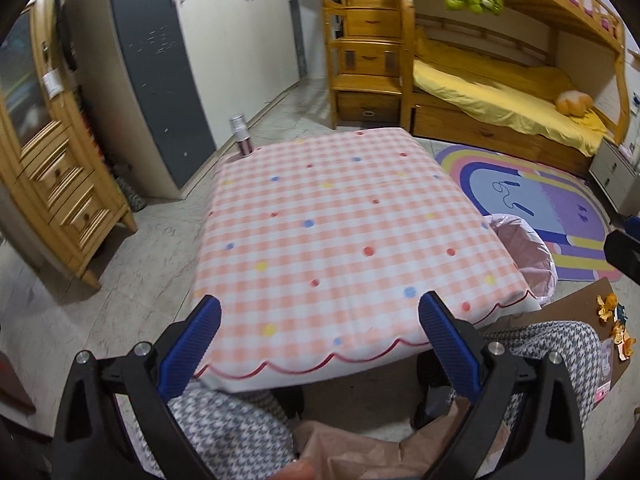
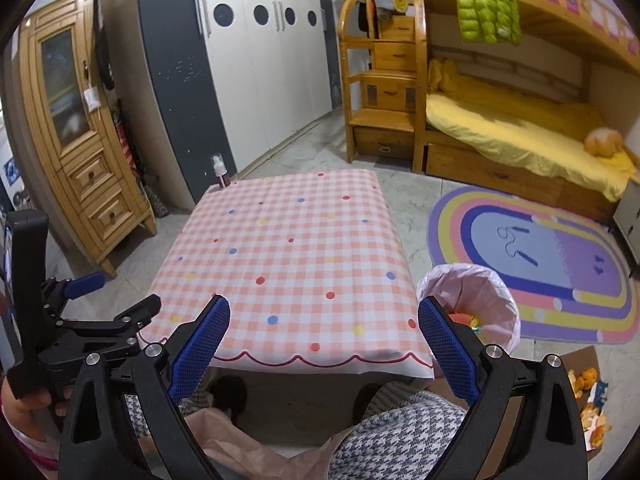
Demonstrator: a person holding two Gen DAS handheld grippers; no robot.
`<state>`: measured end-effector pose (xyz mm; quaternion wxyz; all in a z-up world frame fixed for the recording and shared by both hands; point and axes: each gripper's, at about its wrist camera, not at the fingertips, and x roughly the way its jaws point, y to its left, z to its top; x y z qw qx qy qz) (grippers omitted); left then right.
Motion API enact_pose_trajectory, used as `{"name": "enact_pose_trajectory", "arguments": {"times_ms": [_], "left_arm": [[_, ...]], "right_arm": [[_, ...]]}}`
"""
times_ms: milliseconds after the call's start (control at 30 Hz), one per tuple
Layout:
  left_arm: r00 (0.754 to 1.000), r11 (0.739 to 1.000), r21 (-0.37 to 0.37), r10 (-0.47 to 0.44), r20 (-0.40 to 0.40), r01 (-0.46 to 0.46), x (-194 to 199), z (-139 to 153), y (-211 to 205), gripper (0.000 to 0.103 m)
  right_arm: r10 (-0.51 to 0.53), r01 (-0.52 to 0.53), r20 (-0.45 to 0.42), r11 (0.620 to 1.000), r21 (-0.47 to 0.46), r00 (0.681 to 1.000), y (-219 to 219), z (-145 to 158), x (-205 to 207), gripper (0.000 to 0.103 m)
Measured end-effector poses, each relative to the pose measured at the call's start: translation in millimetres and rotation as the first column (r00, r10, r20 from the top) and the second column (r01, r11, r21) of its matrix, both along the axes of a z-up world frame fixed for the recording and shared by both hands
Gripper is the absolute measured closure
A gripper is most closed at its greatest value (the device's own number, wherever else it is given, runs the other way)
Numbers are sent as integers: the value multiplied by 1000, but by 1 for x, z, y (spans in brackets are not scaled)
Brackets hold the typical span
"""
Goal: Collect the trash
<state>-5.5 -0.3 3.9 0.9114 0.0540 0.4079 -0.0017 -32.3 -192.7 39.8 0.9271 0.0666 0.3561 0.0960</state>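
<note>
Both tools stand wide with nothing between their blue pads: the left tool [image 1: 320, 320] and the right tool [image 2: 324, 324] each hang above the near edge of the table [image 2: 288, 240], whose checked, dotted cloth is bare except for a small spray bottle [image 2: 221, 172] at its far left corner. The left tool also shows at the left edge of the right wrist view, gripped by a hand [image 2: 28, 400]. Just beside the table's right side stands the bin [image 2: 476, 296], lined with a pink bag; something orange lies inside it, probably peel, though the right tool's finger hides most of it. The trash [image 2: 592, 396], orange peel and scraps of wrapper, lies on a sheet of cardboard [image 1: 576, 304] on the floor, near the bin and to the right of the person's checked trouser leg [image 2: 400, 436]. Beyond the bin a rainbow rug [image 2: 552, 256] lies before the bunk bed [image 2: 512, 136].
</note>
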Motion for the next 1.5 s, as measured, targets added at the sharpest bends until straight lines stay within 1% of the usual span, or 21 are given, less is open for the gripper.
{"name": "enact_pose_trajectory", "arguments": {"times_ms": [133,333,800,1500], "left_arm": [[1000,1000,-13,29,11,-29,-13,7,16,7],[998,998,-20,57,23,-56,-22,12,29,7],[999,999,-18,38,10,-38,-23,8,24,7],[999,999,-11,40,15,-40,-22,11,23,7]], "right_arm": [[4,-3,13,1000,-31,1000,9,6,-8,9],[15,-14,17,999,-47,1000,17,10,-14,9],[0,-1,-19,998,-65,1000,15,-2,-14,9],[1,-2,-20,997,-71,1000,15,-3,-13,9]]}}
